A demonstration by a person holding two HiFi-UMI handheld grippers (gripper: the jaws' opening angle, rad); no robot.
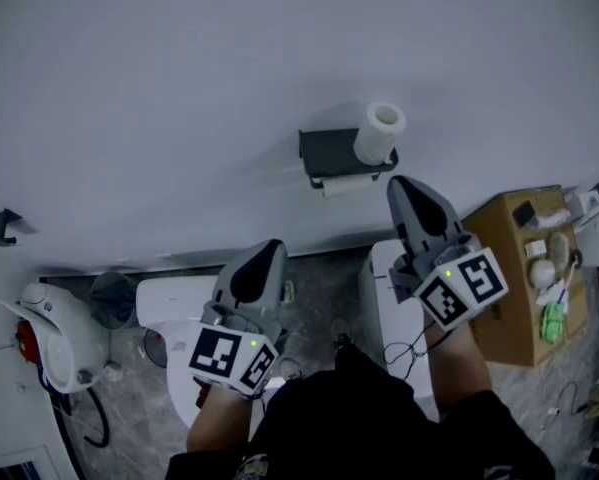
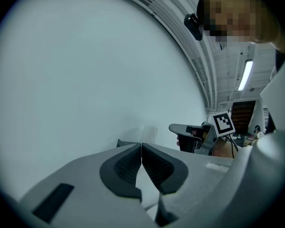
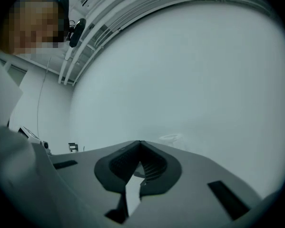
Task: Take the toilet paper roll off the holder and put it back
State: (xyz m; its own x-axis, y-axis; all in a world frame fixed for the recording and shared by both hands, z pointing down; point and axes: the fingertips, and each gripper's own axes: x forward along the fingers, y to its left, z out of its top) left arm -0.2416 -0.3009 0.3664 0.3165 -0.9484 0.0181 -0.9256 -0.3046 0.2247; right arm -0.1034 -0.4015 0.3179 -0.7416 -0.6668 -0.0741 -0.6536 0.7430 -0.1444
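**Both grippers closed and empty, toilet paper roll sitting on the wall holder**

From the head view I look steeply down a pale wall (image 1: 179, 78). A black holder (image 1: 329, 153) is fixed to it. The toilet paper roll (image 1: 381, 130) stands on end on the holder's top, at its right end, with the open core facing me. A short white strip of paper (image 1: 349, 184) shows along the holder's lower edge.

My right gripper (image 1: 399, 182) points at the wall, its tips just below the holder's right end and the roll. I cannot tell whether they touch the holder. In the right gripper view the two dark pads meet at the tip with nothing between them, and only bare wall lies ahead.

My left gripper (image 1: 276, 245) is lower and to the left, well apart from the holder. The left gripper view shows its jaws pressed together and empty. The right gripper's marker cube (image 2: 223, 123) sits off to the right in that view.

To the right stands a cardboard box (image 1: 504, 278) with small items on its top. A small black hook (image 1: 1, 225) is on the wall at far left.
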